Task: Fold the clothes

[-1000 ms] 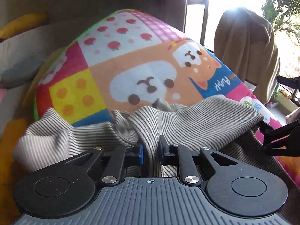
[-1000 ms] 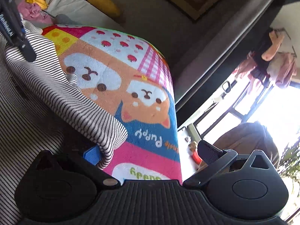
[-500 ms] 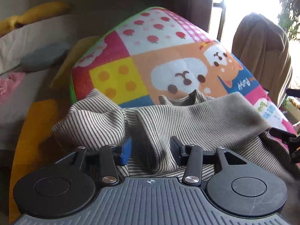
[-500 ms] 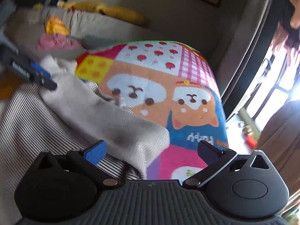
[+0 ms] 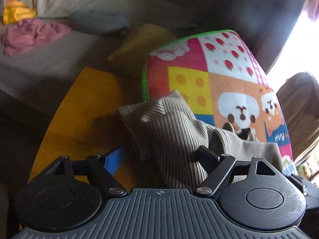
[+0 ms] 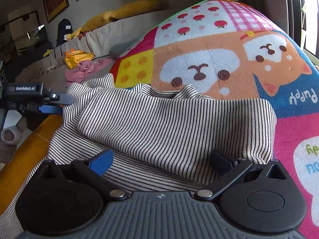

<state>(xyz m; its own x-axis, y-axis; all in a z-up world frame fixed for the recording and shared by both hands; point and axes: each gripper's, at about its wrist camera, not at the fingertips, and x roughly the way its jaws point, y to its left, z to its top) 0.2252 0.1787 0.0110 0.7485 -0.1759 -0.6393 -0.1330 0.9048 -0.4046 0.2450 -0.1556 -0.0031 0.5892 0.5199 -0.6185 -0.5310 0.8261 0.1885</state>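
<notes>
A cream shirt with thin dark stripes (image 6: pixel 169 123) lies on a bright cartoon-puppy blanket (image 6: pixel 219 39), its upper part folded over in a long band. In the left wrist view the shirt's (image 5: pixel 175 131) bunched left end sits at the blanket's (image 5: pixel 219 69) near corner. My left gripper (image 5: pixel 159 156) has wide jaws that are opening; striped cloth lies between them, but the pads do not press it. From the right wrist it shows at the shirt's left edge as the left gripper (image 6: pixel 49 103). My right gripper (image 6: pixel 161 160) stands open over the shirt's near edge, gripping nothing.
A grey sofa (image 5: pixel 59 59) behind holds a pink garment (image 5: pixel 30 35) and a yellow one (image 5: pixel 16 14). A yellow-orange surface edge (image 5: pixel 79 109) runs along the blanket's left side. A brown throw (image 5: pixel 299 109) hangs over a chair by the bright window.
My left gripper let go of the striped fold, spread its jaws and slid toward the shirt's left end. The right gripper rolled level, staying open. The folded band now rests on the shirt.
</notes>
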